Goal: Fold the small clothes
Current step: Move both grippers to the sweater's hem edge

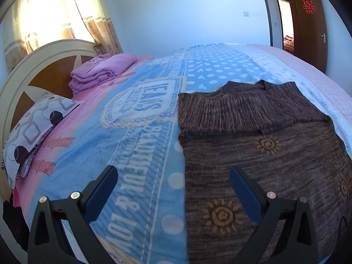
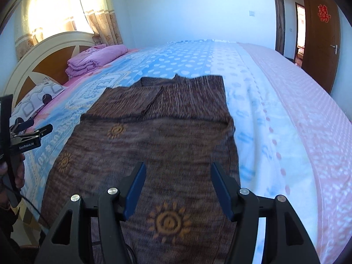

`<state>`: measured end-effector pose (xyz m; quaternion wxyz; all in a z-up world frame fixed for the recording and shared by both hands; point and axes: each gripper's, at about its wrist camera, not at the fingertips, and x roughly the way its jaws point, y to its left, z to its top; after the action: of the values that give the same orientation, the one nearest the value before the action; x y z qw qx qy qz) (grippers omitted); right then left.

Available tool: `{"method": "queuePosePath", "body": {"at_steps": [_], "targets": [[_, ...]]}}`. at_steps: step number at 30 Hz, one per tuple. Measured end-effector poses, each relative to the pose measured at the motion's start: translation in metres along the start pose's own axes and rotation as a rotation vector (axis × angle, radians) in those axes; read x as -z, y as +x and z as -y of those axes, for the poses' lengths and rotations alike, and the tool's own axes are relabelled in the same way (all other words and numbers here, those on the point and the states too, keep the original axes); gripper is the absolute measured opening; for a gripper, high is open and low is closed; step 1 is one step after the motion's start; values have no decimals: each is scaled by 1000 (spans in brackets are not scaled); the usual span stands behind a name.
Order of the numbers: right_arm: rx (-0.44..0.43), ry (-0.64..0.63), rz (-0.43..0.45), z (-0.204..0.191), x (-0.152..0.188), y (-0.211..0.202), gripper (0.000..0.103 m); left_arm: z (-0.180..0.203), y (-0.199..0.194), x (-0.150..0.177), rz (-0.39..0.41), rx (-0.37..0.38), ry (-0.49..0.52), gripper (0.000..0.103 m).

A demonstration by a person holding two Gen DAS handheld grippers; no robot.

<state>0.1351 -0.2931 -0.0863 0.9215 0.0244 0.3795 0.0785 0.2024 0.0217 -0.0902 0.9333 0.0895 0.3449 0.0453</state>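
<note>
Your two grippers hang open and empty above the brown garment on the bed.

Your left gripper [image 1: 172, 176] has its jaws spread wide with nothing between them, poised over the garment's left edge where it meets the blue printed blanket [image 1: 136, 145]. Your right gripper [image 2: 178, 172] also stands open and holds nothing, above the near part of the brown knit garment [image 2: 154, 132]. The garment lies flat on the blanket, its sun motifs facing up and its upper part folded over near the collar end, toward the far side of the bed. By the headboard [image 1: 33, 66] at the left edge sit a patterned pillow [image 1: 35, 127] and a folded purple quilt [image 1: 99, 70].
</note>
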Motion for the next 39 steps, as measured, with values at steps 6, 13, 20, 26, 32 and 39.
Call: {"method": "queuePosePath", "body": {"at_steps": [6, 13, 20, 26, 32, 39], "targets": [[4, 13, -16, -2, 21, -11, 62, 2, -9, 23, -25, 39, 12, 103], [8, -2, -40, -8, 37, -19, 63, 7, -23, 42, -39, 60, 30, 103], [14, -5, -75, -12, 59, -23, 63, 8, -34, 58, -58, 80, 32, 103], [23, -5, -109, -13, 78, -24, 63, 6, -41, 74, -105, 104, 24, 101], [39, 2, -137, -11, 101, -27, 63, -5, -47, 106, -225, 178, -10, 83], [35, -5, -143, -11, 111, -32, 63, -10, -56, 126, -274, 231, -71, 67]]}}
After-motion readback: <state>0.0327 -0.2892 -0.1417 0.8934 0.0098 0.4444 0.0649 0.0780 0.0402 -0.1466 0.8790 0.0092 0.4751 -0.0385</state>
